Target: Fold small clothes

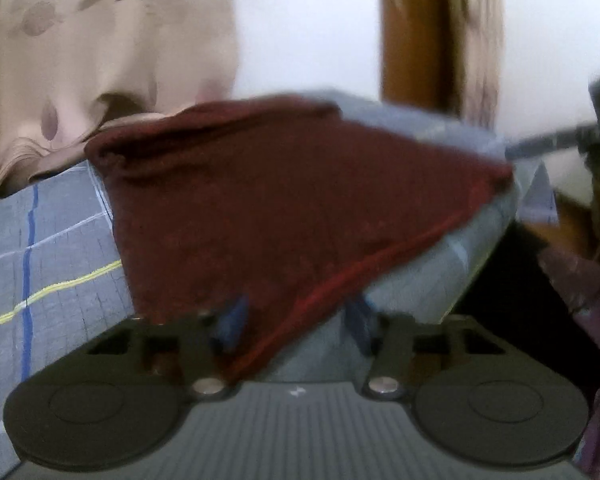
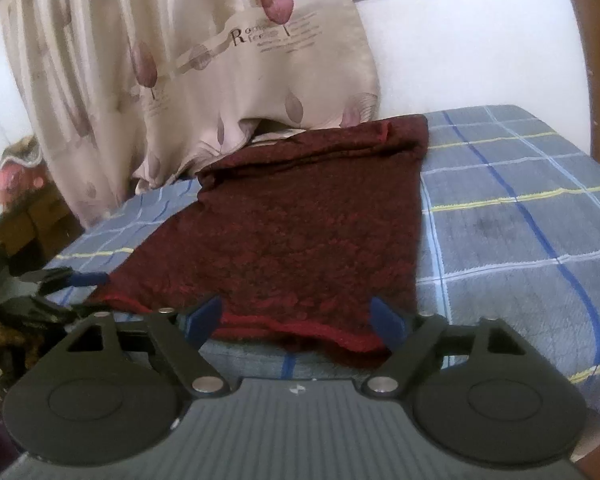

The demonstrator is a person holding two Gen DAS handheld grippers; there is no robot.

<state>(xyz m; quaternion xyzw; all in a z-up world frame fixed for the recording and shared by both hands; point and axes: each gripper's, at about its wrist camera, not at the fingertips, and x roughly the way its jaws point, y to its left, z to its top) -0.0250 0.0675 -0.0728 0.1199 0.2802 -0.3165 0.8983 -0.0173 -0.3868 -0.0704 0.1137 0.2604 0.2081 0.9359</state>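
Both grippers sit at the near red hem of the dark red knit garment [image 2: 312, 236], which runs lengthwise away from them: right gripper [image 2: 296, 318] gapes wide over it, left gripper [image 1: 296, 320] looks open too.

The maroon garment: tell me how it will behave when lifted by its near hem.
The maroon garment looks thin and limp, probably sagging between grips. It wrinkles at the far end, so likely light. Its textured knit on the checked bedsheet may drag, not slide.
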